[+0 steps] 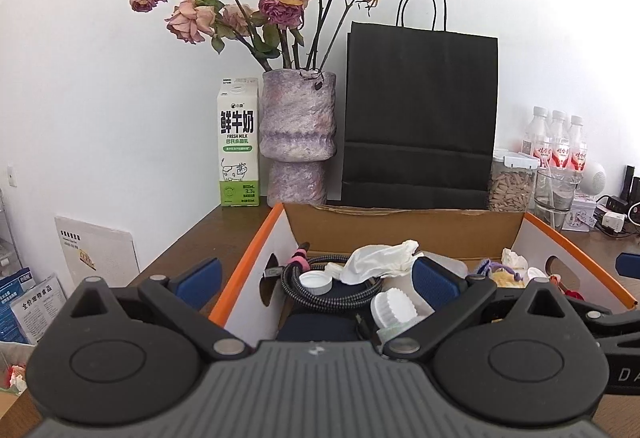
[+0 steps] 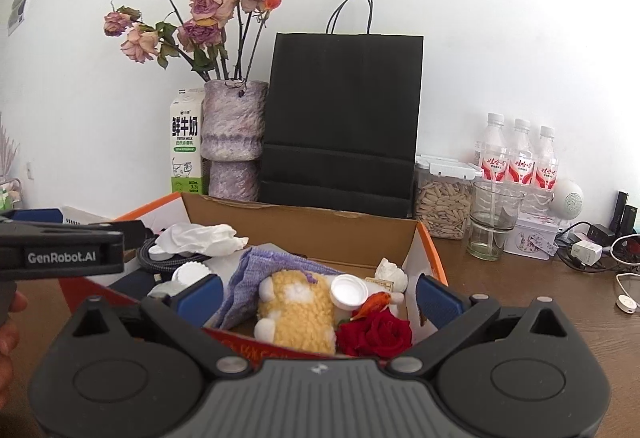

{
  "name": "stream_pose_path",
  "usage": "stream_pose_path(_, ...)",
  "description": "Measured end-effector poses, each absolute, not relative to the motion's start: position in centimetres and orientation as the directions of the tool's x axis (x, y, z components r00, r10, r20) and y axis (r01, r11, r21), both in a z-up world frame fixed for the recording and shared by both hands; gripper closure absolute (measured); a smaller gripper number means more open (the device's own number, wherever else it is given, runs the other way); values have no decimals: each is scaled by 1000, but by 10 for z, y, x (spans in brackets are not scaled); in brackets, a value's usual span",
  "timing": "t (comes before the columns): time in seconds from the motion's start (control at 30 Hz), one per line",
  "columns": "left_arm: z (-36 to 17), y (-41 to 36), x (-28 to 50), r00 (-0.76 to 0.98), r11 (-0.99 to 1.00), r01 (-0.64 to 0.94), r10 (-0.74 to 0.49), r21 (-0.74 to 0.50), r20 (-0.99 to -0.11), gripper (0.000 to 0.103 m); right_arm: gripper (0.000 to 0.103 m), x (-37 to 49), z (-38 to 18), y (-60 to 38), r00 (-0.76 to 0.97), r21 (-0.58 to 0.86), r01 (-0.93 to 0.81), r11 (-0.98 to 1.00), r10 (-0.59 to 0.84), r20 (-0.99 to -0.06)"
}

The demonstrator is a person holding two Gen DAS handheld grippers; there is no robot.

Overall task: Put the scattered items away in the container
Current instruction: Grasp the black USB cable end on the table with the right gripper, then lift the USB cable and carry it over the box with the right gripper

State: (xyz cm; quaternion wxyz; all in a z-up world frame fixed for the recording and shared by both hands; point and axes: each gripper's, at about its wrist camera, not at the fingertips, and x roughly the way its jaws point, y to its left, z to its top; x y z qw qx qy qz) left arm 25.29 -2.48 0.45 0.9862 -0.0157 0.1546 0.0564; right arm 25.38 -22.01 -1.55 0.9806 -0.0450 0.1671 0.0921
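Hovering our left gripper and right gripper | jaws spread wide, empty | cardboard box mid-frame, full.

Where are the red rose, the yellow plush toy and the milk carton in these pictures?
red rose [image 2: 376,334], right wrist view, on the petals.
yellow plush toy [image 2: 298,312], right wrist view, on its fuzzy body.
milk carton [image 1: 238,150], left wrist view, on its front face.

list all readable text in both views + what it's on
"鲜牛奶" / "FRESH MILK" / "3.3": milk carton
"GenRobot.AI": left hand-held gripper body, seen from the right wrist
"DA", cut off: right hand-held gripper body, seen from the left wrist
Water bottles, leaflets, carton small print: too blurred to read.
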Motion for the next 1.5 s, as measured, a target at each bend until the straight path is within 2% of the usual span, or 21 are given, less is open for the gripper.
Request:
stream_pose_path(0.3,-9,-5,212,920,996,-87,69,-30,-386,0,0,210,-28,-219,900,-93,-254,963,200,-388)
stream_pose_path(0.47,-18,-1,203,899,997,-70,57,-15,-435,0,10,211,-37,-208,835,-83,-346,935,267,-481)
stream_pose_path(0.57,-21,3,200,892,998,-62,50,-11,-449,0,20,221,-45,-199,780,-73,-397,915,294,-553)
stream_pose_path(0.7,-24,5,199,882,998,-62,58,8,-467,0,40,241,-56,-189,714,-35,-424,905,310,-628)
stream_pose_path(0.8,-26,8,199,875,998,-66,65,15,-481,0,43,252,-56,-187,686,20,-423,906,335,-646)
stream_pose_path(0.87,-27,12,199,871,998,-67,63,9,-487,0,53,254,-56,-183,681,21,-433,901,342,-648)
stream_pose_path(0.93,-28,15,201,866,997,-76,68,4,-495,0,93,252,-54,-180,678,29,-441,897,354,-645)
stream_pose_path(1.13,-29,24,204,856,995,-97,75,-15,-512,0,99,236,-51,-180,677,58,-435,899,369,-636)
stream_pose_path(1.5,-28,21,199,861,997,-76,59,-12,-505,0,100,206,-30,-204,758,100,-354,930,348,-551)
